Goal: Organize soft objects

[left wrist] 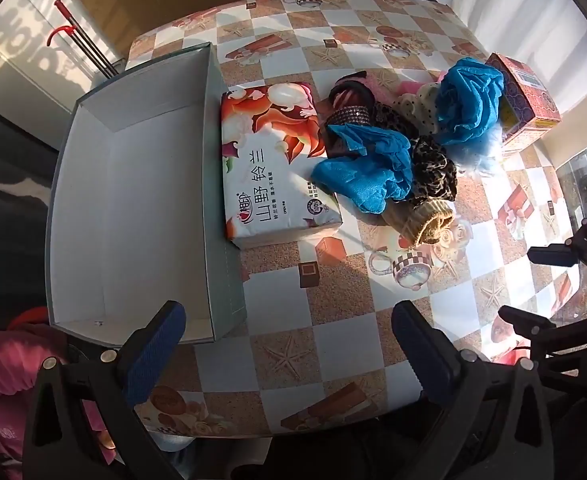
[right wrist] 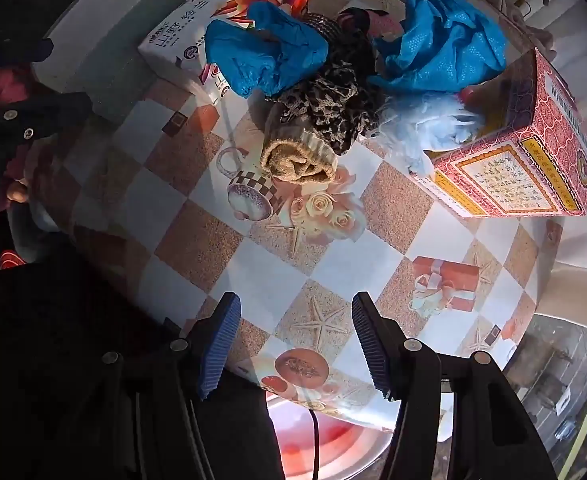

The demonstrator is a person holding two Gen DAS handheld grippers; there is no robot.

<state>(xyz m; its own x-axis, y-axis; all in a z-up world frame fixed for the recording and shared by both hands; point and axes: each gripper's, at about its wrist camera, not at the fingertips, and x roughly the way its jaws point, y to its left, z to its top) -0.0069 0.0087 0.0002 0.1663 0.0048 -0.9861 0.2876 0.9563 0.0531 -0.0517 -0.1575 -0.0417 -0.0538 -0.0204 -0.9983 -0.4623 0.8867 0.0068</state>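
A heap of soft things lies mid-table: two crumpled blue covers (left wrist: 363, 168) (left wrist: 469, 96), a leopard-print cloth (left wrist: 433, 172), a tan knitted roll (left wrist: 421, 220) and a pale blue feathery piece (right wrist: 425, 124). A tissue pack (left wrist: 269, 160) lies between the heap and a grey open box (left wrist: 133, 200) with a white inside. My left gripper (left wrist: 289, 344) hangs open above the table's near part, by the box's near corner. My right gripper (right wrist: 293, 340) stands open above the table edge, short of the tan roll (right wrist: 297, 160). Nothing is between either pair of fingers.
A red patterned carton (right wrist: 525, 160) stands right of the heap. The checked tablecloth (left wrist: 325, 320) covers the table. A person's pink sleeve (left wrist: 9, 380) shows at the lower left of the left wrist view. A red-handled pole (left wrist: 81, 44) leans beyond the box.
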